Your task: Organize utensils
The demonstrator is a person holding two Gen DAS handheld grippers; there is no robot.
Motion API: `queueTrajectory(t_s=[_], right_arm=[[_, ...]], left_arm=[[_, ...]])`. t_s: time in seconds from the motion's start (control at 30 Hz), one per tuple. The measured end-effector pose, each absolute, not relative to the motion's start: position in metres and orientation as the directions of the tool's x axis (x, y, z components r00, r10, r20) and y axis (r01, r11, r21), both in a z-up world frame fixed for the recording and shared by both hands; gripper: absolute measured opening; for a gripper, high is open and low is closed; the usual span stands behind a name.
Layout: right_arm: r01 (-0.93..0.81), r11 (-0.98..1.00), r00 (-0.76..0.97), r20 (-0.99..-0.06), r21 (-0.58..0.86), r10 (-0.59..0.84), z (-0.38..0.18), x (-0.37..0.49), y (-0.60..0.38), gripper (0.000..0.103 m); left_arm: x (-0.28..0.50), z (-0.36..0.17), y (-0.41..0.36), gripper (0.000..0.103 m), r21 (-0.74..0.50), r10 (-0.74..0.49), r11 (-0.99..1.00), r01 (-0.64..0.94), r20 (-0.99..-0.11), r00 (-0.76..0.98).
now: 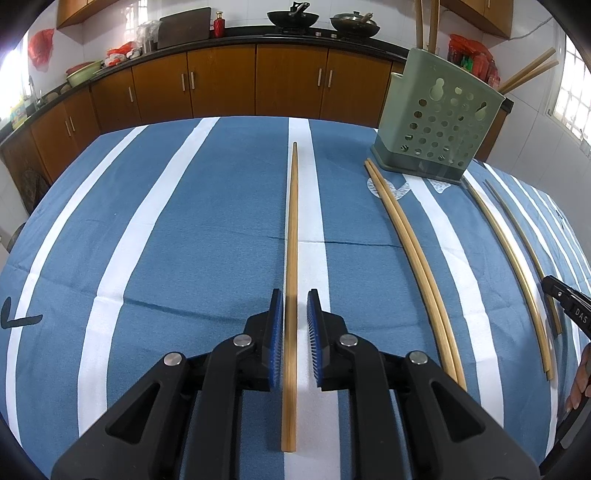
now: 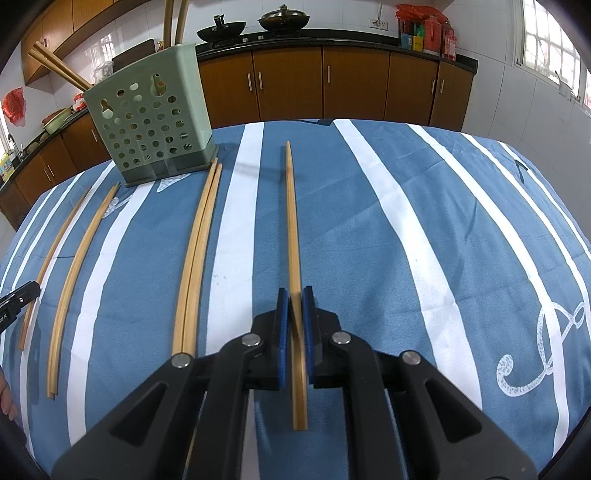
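Left gripper (image 1: 295, 299): jaws slack around 1 chopstick (image 1: 291, 258). The left pad looks to be touching it and a slit shows at the right pad, so it reads as bracketed, not clamped, though the fisheye makes this hard to call. This stick lies flat on the counter (image 1: 184, 221), along a white stripe of the cloth.

Right gripper (image 2: 294, 295): jaws clenched on a second chopstick (image 2: 291, 221). Both pads press its sides and its tip points away, toward the far edge.

Between the 2 grippers, loose on the cloth: a first pair (image 2: 195, 258) lying side by side, with its tips just beside the foot of the holder (image 2: 147, 122), and a second pair (image 2: 74, 258) further left, roughly parallel to it.

The holder is green and perforated, and stands upright at the far side of the counter. Already in it are 2 upright sticks (image 2: 177, 22) and 2 leaning sticks (image 2: 55, 66).

Progress, judged: 4 sticks are stowed and 6 are outstanding, 1 of them in a firm grip. That puts the task under halfway, with neither gripped stick yet anywhere near the holder mouth.
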State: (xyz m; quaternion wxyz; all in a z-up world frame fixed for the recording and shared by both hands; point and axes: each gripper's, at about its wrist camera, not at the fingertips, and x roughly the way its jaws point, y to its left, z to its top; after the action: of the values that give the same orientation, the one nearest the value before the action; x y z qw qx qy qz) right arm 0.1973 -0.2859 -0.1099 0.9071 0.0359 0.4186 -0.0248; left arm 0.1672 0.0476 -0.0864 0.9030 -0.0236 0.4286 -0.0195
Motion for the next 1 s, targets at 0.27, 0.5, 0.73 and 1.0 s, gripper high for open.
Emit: queueTrajectory(t_s=[0.27,0.5,0.73,1.0], right_arm=[[0.075,0.996,0.648,-0.761,0.044,-0.015,-0.11,0.197,-0.286,0.01],[0.075,0.996,0.648,-0.761,0.045,-0.015,-0.11,0.197,-0.286,0.01],[0.075,0.996,0.648,-0.761,0.044,-0.015,-0.109,0.197,-0.286,0.01],[0.068,0.995,0.649,-0.761,0.072,0.01,-0.11,0.19,-0.289,0.01]], left_arm=[[0.167,-0.086,0.048,0.015,-0.059,-0.055,0.998,0.015,-0.773,0.632],[0.167,-0.086,0.048,0.015,-0.059,-0.055,0.998,0.015,-0.773,0.632],[0.167,-0.086,0.047,0.015,-0.058,-0.055,0.998,0.015,-0.773,0.632],[0.154,-0.086,0.043,0.015,-0.034,-0.05,0.999,0.037,-0.775,0.63]])
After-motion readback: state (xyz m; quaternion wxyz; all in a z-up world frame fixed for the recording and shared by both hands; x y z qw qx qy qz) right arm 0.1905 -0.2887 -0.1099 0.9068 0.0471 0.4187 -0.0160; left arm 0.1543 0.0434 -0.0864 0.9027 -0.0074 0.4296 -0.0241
